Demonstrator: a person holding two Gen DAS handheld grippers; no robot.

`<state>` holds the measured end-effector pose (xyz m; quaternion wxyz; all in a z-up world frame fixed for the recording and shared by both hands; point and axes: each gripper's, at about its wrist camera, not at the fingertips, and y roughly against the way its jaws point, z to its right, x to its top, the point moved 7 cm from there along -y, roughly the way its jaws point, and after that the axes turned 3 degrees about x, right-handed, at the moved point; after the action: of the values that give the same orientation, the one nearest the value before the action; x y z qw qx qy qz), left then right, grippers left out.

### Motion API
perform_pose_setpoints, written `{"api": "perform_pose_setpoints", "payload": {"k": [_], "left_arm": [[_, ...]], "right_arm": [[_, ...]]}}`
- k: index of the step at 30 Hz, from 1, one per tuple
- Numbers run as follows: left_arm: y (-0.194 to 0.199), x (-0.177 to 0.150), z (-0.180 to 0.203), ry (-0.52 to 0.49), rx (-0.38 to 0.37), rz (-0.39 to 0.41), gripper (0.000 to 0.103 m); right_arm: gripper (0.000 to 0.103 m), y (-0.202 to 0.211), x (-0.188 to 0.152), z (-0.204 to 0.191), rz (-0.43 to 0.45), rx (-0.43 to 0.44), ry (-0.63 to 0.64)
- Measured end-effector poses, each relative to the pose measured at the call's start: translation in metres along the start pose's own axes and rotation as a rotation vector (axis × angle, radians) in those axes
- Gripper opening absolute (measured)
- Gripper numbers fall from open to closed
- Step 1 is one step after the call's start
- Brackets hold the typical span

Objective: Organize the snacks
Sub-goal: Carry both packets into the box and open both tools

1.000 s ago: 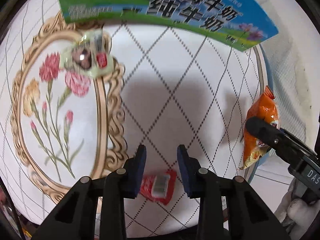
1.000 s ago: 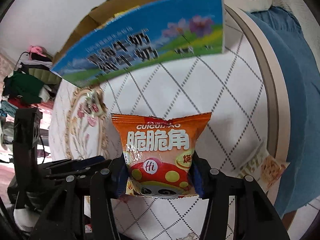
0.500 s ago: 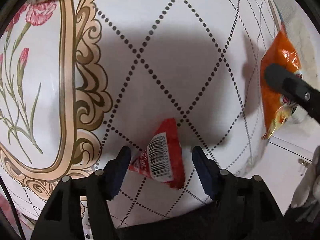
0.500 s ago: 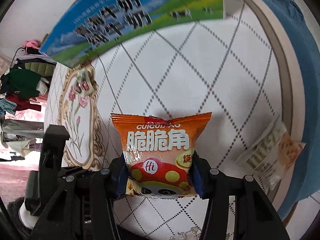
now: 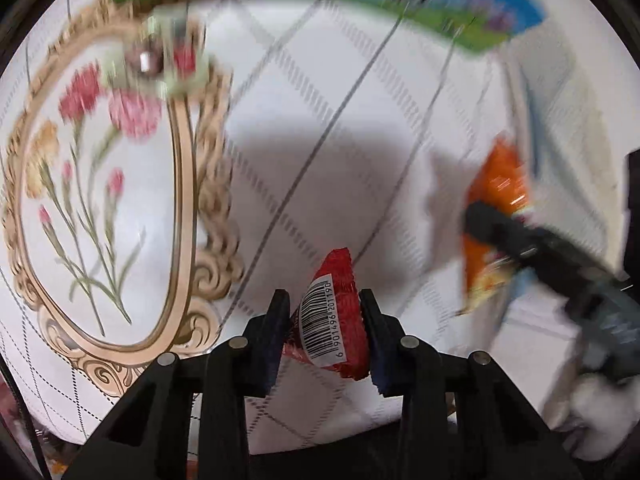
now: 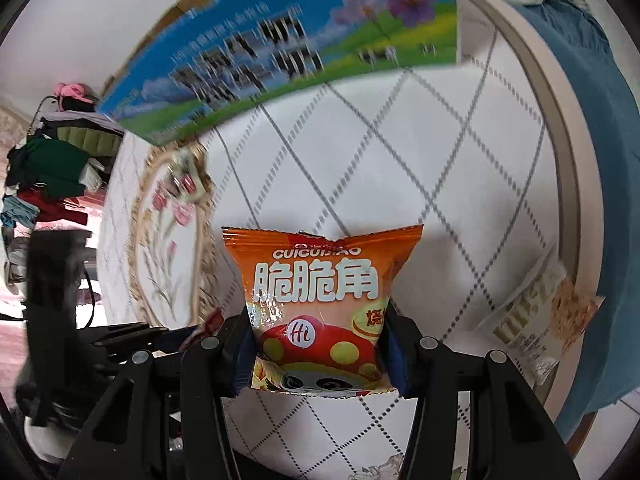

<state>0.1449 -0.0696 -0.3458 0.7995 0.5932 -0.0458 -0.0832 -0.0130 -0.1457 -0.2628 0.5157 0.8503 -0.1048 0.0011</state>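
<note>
holding snacks in both grippers, left gripper (image 5: 325, 320) pinching red packet (image 5: 332, 316), right gripper (image 6: 318, 344) pinching orange bag (image 6: 320, 296), next carrying them to the milk box (image 6: 280, 52).

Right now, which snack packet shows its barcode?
The small red packet between the left gripper's fingers; the orange bag shows its printed front.

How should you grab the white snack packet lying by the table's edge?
Pinch the white snack packet across its narrow width, near the middle, coming straight down from above. It lies flat on the table and reaches past the rim, so a sideways approach would probably just slide it.
</note>
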Motion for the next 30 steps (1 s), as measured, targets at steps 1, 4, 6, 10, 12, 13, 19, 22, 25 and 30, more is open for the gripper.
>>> {"api": "perform_pose_setpoints", "payload": {"k": [1,4,6,10,12,13,19,22,25,30], "left_arm": [[0.014,0.009,0.001,-0.001,-0.016,0.028,0.032],[0.063,0.045,0.010,-0.008,-0.052,0.126,0.032],[0.095,0.073,0.014,-0.016,-0.071,0.187,0.032],[0.136,0.129,0.021,-0.029,-0.036,0.298,0.032],[0.148,0.165,0.016,-0.027,0.001,0.329,0.032],[0.152,0.183,0.010,-0.017,0.012,0.334,0.032],[0.129,0.253,-0.014,0.025,0.103,0.296,0.032],[0.108,0.275,-0.024,0.031,0.137,0.250,0.032],[0.094,0.289,-0.029,0.039,0.144,0.206,0.034],[0.076,0.304,-0.032,0.047,0.159,0.161,0.037]], "right_arm": [[0.055,0.007,0.006,-0.002,0.012,0.006,0.004],[0.055,0.029,0.034,-0.014,0.065,0.033,0.017],[0.055,0.048,0.059,-0.022,0.111,0.049,0.033],[0.055,0.077,0.119,-0.041,0.203,0.043,0.085],[0.055,0.083,0.156,-0.049,0.238,0.021,0.115],[0.055,0.082,0.173,-0.051,0.242,0.006,0.125],[0.055,0.044,0.253,-0.048,0.186,-0.067,0.132],[0.055,0.018,0.276,-0.040,0.135,-0.104,0.126],[0.056,-0.005,0.289,-0.033,0.090,-0.123,0.117],[0.097,-0.025,0.297,-0.022,0.051,-0.136,0.078]]}}
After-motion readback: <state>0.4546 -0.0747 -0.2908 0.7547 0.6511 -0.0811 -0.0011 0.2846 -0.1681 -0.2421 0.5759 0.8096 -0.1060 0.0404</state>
